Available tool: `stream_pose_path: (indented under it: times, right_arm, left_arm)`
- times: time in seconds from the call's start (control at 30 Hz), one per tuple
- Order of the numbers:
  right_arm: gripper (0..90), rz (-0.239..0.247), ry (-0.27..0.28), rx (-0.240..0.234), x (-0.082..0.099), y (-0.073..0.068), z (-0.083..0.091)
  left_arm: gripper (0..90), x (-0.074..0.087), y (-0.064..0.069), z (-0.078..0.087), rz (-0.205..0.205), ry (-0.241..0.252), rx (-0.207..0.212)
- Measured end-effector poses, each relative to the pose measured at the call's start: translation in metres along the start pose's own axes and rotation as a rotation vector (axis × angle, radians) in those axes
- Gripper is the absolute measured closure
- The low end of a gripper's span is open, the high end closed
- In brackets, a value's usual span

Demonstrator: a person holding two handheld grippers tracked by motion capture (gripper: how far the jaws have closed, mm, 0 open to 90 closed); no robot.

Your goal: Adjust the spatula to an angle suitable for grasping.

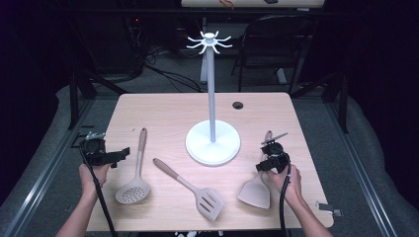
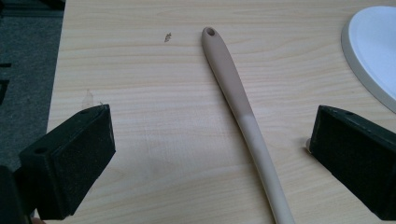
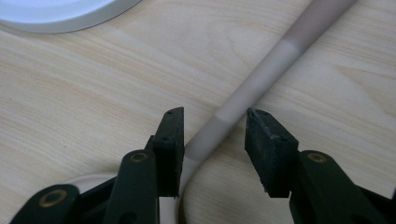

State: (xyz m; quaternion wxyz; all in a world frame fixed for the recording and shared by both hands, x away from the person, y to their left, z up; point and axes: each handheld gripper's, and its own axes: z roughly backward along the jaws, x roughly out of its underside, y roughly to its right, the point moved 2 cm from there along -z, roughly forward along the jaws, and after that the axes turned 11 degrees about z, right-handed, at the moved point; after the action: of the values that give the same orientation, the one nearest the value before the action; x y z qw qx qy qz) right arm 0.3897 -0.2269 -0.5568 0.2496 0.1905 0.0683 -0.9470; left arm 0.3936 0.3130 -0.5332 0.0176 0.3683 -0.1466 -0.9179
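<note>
Both tongs were at the table's near edge, the left gripper [image 1: 118, 155] by the left side and the right gripper [image 1: 265, 148] over the handle of a solid spatula [image 1: 257, 190] at the right. From the right gripper view, the right gripper [image 3: 214, 135] straddled the spatula's handle [image 3: 261, 79] with its jaws partly closed; a sliver of table showed on each side between pad and handle, so the pads were not yet pressing. That closeness could not be read from the high view, where the tool's body hid the spot. The left gripper [image 2: 210, 154] stood wide open, its pads well apart and holding nothing, with the handle of a skimmer [image 2: 243, 112] lying between them on the wood.

Only the high view gave the layout: a white hanging stand [image 1: 212, 143] with a round base, thin pole and a crown of hooks at the table's [image 1: 168, 108] middle, the skimmer [image 1: 134, 185] at the left with its round perforated head, a slotted turner [image 1: 197, 190] lying diagonally in front, and the solid spatula to the right, blade toward the person.

The spatula looked matte and smooth, beige-pink, its rounded handle two-toned with a darker far end. The pale tabletop showed fine grain; the gripper pads were black and coarse.
</note>
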Motion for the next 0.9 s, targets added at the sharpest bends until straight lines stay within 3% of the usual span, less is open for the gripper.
stream_pose_path:
  times: [0.17,0.27,0.43,0.6,0.63,0.9]
  right_arm:
    - [57.6,0.004,0.017,0.021,0.0000,-0.0031,-0.0016]
    - [56.8,0.031,-0.003,0.045,-0.0008,-0.0046,-0.0015]
    - [52.7,0.000,-0.012,0.024,0.0008,-0.0014,-0.0053]
    - [53.4,0.014,-0.020,0.026,-0.0001,-0.0022,-0.0056]
    - [53.6,0.000,-0.002,0.027,0.0002,-0.0028,-0.0069]
    - [54.3,0.037,-0.040,0.024,-0.0001,0.0016,-0.0044]
  left_arm:
    - [0.2,0.0004,-0.0003,-0.0003,0.003,-0.001,-0.002]
    - [0.2,0.0005,-0.0005,0.0001,0.001,-0.008,-0.001]
    - [0.2,0.0004,-0.0013,0.0010,0.002,-0.001,-0.004]
    - [0.2,0.0006,-0.0012,0.0010,0.000,0.001,-0.003]
    - [0.2,0.0006,-0.0011,0.0009,0.000,0.002,-0.001]
    - [0.2,0.0004,-0.0018,0.0026,-0.002,0.002,0.001]
